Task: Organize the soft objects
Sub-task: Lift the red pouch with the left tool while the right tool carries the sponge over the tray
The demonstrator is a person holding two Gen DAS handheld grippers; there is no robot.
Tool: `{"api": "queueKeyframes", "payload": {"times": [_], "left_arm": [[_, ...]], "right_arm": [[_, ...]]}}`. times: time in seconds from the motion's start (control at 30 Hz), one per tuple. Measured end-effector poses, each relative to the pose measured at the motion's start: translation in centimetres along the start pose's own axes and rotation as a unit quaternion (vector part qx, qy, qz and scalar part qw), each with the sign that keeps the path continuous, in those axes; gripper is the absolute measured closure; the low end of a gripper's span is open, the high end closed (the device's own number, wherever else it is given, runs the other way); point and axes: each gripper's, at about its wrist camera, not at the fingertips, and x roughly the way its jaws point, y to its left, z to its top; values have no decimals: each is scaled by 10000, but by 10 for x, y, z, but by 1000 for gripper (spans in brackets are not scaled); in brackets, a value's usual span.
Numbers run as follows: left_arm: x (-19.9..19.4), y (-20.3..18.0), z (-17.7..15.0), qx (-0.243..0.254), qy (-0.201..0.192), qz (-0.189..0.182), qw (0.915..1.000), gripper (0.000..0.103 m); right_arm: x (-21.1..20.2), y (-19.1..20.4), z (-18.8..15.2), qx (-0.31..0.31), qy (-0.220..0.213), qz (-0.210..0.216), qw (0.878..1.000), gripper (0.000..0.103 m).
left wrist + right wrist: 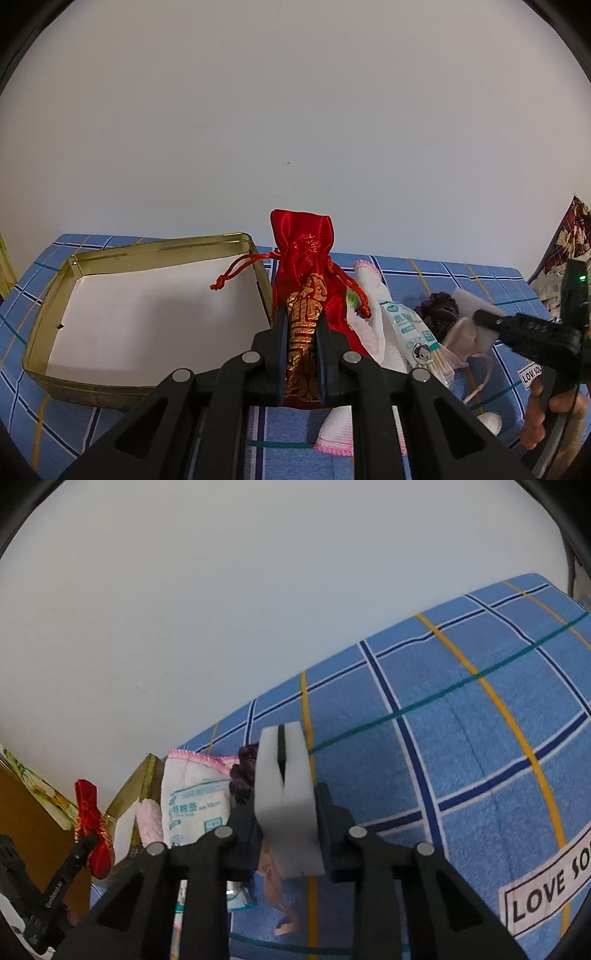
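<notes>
While both jaws pinch soft goods, handling notes. Left gripper (303,354) clamped on red satin pouch (306,258), held upright just right of open gold tin (55,314); fabric light, limp, slippery, so I grip low on gold-printed body, not cord. Right gripper (290,834) squeezing white foam sponge (282,775), lifted above blue checked cloth (480,738); featherlight, springy, dents under pads, mid-block hold suits. Swab packet (192,805), dark scrunchie (437,306) lie between.

a home bedroom: blue checked bedsheet (461,738) against a plain white wall (295,110).
</notes>
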Motion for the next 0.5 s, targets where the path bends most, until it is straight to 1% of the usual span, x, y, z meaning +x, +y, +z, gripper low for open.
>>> {"api": "queueKeyframes", "payload": {"times": [0.07, 0.13, 0.2, 0.27, 0.3, 0.37, 0.43, 0.5], "left_arm": [[-2, -1, 0, -11, -28, 1, 10000, 89], [-4, -1, 0, -32, -48, -3, 10000, 89], [-5, -1, -1, -42, -53, -10, 10000, 89], [-5, -2, -2, -30, -44, -4, 10000, 89], [-5, -2, -3, -17, -41, 4, 10000, 89], [-5, -2, -2, 11, -55, 57, 10000, 89], [-5, -1, -1, 24, -78, 130, 9999, 89], [-5, 3, -1, 14, -61, 117, 9999, 89]], "right_arm": [[-19, 0, 1, 96, -345, 325, 9988, 78], [-47, -1, 0, 216, -920, 737, 9928, 78], [-68, 1, -3, 175, -1346, 829, 9873, 77], [-79, 6, -8, 4, -1582, 704, 9849, 77], [-81, 8, -10, -39, -1612, 669, 9846, 77], [-79, 15, -15, -176, -1605, 507, 9856, 77], [-72, 24, -22, -371, -1525, 239, 9873, 77], [-71, 35, -29, -529, -1559, 21, 9863, 77]]}}
